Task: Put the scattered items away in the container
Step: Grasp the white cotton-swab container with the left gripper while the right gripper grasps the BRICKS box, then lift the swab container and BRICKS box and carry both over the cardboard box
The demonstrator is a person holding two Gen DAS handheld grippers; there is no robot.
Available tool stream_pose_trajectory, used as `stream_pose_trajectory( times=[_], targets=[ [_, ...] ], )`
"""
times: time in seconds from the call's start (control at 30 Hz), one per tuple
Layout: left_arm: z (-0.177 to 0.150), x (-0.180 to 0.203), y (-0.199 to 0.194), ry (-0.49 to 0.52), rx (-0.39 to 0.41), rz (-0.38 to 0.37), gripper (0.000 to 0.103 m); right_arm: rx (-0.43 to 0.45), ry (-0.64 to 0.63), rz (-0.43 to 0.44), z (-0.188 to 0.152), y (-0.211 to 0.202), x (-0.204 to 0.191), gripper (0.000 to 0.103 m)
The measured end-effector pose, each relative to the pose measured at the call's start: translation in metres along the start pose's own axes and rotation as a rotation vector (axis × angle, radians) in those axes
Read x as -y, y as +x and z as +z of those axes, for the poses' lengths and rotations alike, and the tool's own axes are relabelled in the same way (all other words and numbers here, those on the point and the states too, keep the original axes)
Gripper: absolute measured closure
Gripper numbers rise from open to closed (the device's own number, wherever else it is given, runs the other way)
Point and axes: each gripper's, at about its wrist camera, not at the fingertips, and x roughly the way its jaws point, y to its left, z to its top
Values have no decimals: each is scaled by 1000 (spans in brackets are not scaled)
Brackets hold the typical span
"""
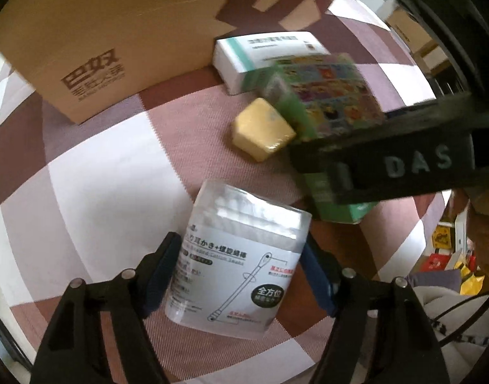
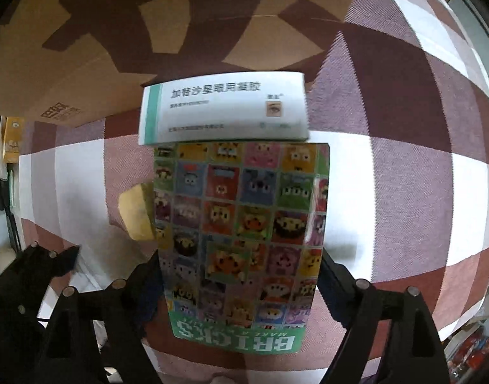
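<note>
Cardboard box [image 1: 94,32] upper left, interior unseen. Left gripper [image 1: 238,275] clamps the cotton-swab tub [image 1: 235,265]; right gripper [image 2: 241,275] clamps the bricks box [image 2: 241,243].

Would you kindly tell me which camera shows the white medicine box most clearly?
The right wrist view: the medicine box faces the camera, sharp and with its printed top readable, just beyond the bricks box. The left wrist view shows it smaller, angled, and partly hidden behind the blurred bricks box.
</note>
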Motion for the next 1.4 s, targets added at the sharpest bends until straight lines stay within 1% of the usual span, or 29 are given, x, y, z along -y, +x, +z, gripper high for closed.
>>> stream_pose_trajectory(
  times=[0.1, 0.17, 0.27, 0.37, 0.5, 0.7, 0.8, 0.87, 1.0, 1.03, 1.07, 1.13, 1.23, 1.4],
  targets=[
    [-5, -2, -1, -46, 0, 8, 29, -8, 54, -2, -7, -3, 6, 18],
    [-8, -10, -4, -76, -1, 8, 30, -10, 87, -1, -13, -8, 10, 18],
    [-13, -16, -6, -104, -9, 8, 30, -20, 139, 8, -23, -15, 15, 18],
    [-17, -19, -9, -125, -16, 25, 31, -30, 188, 18, -33, -24, 17, 18],
    [-23, -20, -18, -156, -16, 54, 31, -43, 239, 36, -45, -35, 14, 18],
    [-26, -17, -37, -203, -13, 75, 32, -47, 303, 66, -56, -59, 1, 18],
    [-26, -14, -49, -205, 7, 83, 33, -44, 333, 79, -58, -72, -7, 18],
    [-21, -3, -56, -197, 30, 90, 33, -44, 352, 87, -58, -80, -14, 18],
    [-20, 9, -73, -184, 57, 91, 34, -36, 403, 106, -62, -97, -18, 18],
    [-19, 10, -79, -184, 66, 92, 34, -34, 412, 112, -65, -93, -1, 18],
    [-18, 12, -85, -182, 74, 93, 34, -34, 434, 122, -70, -99, 6, 18],
    [-17, 10, -97, -173, 80, 91, 34, -31, 456, 134, -61, -108, 10, 18],
    [-13, 18, -110, -165, 97, 92, 34, -15, 501, 145, -52, -127, 9, 18],
    [-8, 24, -129, -136, 125, 89, 34, 10, 564, 157, -45, -146, 12, 18]
  ],
)
